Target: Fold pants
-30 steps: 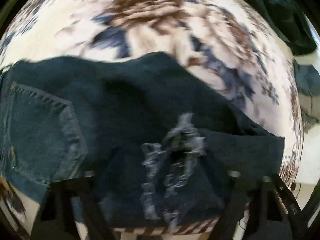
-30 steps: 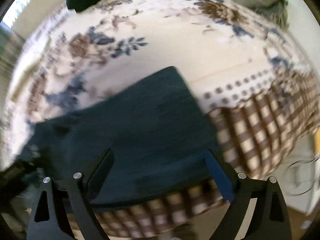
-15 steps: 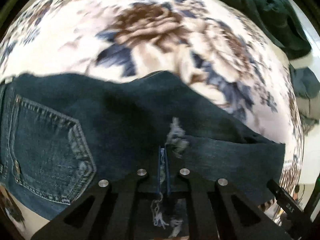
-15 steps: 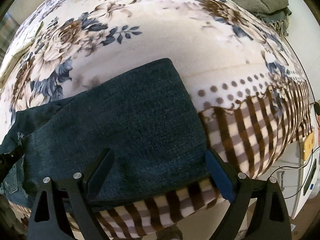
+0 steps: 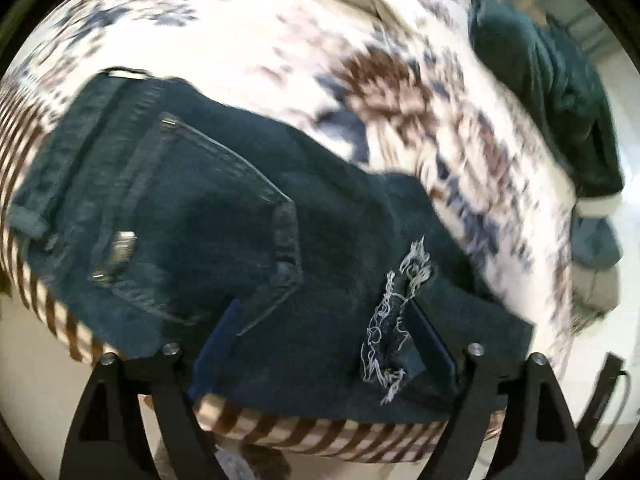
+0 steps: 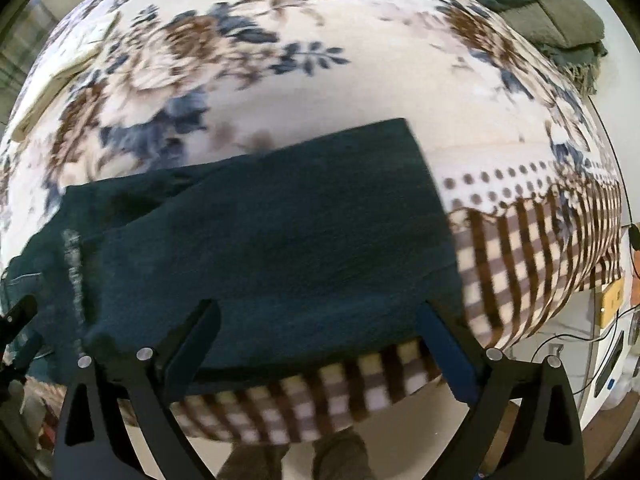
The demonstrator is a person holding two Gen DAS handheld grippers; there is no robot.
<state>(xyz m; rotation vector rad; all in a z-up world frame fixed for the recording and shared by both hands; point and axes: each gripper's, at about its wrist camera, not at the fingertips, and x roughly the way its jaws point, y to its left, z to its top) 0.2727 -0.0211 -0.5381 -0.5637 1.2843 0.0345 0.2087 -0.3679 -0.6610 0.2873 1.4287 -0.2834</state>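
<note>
Dark blue jeans (image 5: 224,240) lie folded on a floral blanket. In the left wrist view the back pocket faces up and a frayed tear (image 5: 396,312) sits near the right finger. My left gripper (image 5: 324,332) is open, its fingers spread over the jeans near the bed's front edge, holding nothing. In the right wrist view the folded leg end of the jeans (image 6: 280,240) lies flat by the checked border. My right gripper (image 6: 320,336) is open and empty just above that cloth.
The floral blanket (image 6: 280,80) covers the bed, with a brown checked border (image 6: 520,260) over the front edge. A dark green garment (image 5: 560,100) lies at the far side. Folded grey and teal clothes (image 6: 560,20) lie at the far right corner.
My left gripper was shut on the jeans at the frayed tear half a second ago; it has opened, let go and swung left. The right gripper stays open, shifted slightly.
</note>
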